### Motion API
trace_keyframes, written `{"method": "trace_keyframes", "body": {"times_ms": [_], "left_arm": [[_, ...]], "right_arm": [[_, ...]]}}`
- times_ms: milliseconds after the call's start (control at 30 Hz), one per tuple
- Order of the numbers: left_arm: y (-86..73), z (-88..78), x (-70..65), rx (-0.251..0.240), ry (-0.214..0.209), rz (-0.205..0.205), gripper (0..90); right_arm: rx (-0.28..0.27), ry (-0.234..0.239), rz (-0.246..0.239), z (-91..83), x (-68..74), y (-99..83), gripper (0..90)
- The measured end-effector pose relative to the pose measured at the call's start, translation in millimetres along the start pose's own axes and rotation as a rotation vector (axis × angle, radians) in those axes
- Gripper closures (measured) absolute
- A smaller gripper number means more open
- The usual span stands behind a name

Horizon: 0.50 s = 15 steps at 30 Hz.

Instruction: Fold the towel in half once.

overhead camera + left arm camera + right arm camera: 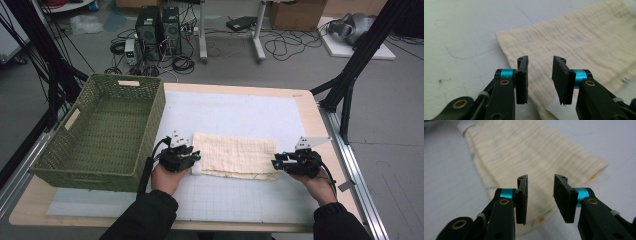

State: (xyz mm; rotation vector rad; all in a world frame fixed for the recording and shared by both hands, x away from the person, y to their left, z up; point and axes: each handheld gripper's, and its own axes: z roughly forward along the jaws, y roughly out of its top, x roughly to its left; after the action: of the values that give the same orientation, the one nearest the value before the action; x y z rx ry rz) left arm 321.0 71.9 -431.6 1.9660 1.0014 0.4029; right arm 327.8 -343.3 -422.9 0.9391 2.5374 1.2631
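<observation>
Wooden table (320,130) w/ white mat (240,112) on grey floor (395,120); beyond table: two PC towers (159,27), cable tangle (290,45), desk legs (259,35), cardboard box (297,14); black frame struts (357,60) beside it.

One folded cream cloth (235,156), one green woven basket (102,172), two hand-held grippers: left (196,158), right (276,162).

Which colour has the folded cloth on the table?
Cream, the cloth has faint thin lines; best seen in the right gripper view.

cloth (579,42): cream, crinkled matt weave, ahead of the jaws | basket (102,135): green woven plastic | mat (240,112): smooth matt white | table (312,120): pale wood
</observation>
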Motion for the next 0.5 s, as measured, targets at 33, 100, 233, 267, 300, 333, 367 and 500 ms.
{"method": "trace_keyframes", "body": {"times_ms": [33, 100, 233, 267, 300, 333, 367, 500], "left_arm": [[-2.6, -0.2, -1.4, 0.021, -0.021, 0.007, 66.3], [-6.8, 1.1, -3.5, 0.073, -0.052, 0.038, 67.4], [-10.3, 4.2, -2.9, 0.114, -0.061, 0.052, 75.6], [-10.4, 5.1, -2.9, 0.115, -0.063, 0.052, 81.5], [-10.3, 5.3, -2.8, 0.115, -0.063, 0.052, 85.8], [-10.2, 5.6, -2.8, 0.118, -0.064, 0.057, 88.9], [-10.0, 5.6, -2.1, 0.119, -0.068, 0.058, 89.6], [-8.8, 2.8, 0.1, 0.107, -0.058, 0.038, 89.8]], "right_arm": [[0.005, 0.009, -0.007, 0.2, 2.8, -3.6, 64.1], [0.025, 0.016, -0.009, 2.1, 6.4, -8.8, 65.1], [0.072, 0.025, -0.027, 10.6, 9.6, -12.4, 74.1], [0.083, 0.026, -0.027, 12.6, 9.8, -12.7, 77.1], [0.091, 0.034, -0.035, 15.4, 9.5, -13.1, 81.2], [0.089, 0.041, -0.036, 16.0, 9.3, -13.0, 85.0], [0.086, 0.046, -0.041, 16.0, 9.0, -12.4, 88.5], [0.073, 0.049, -0.038, 13.5, 8.1, -10.4, 89.4]]}}
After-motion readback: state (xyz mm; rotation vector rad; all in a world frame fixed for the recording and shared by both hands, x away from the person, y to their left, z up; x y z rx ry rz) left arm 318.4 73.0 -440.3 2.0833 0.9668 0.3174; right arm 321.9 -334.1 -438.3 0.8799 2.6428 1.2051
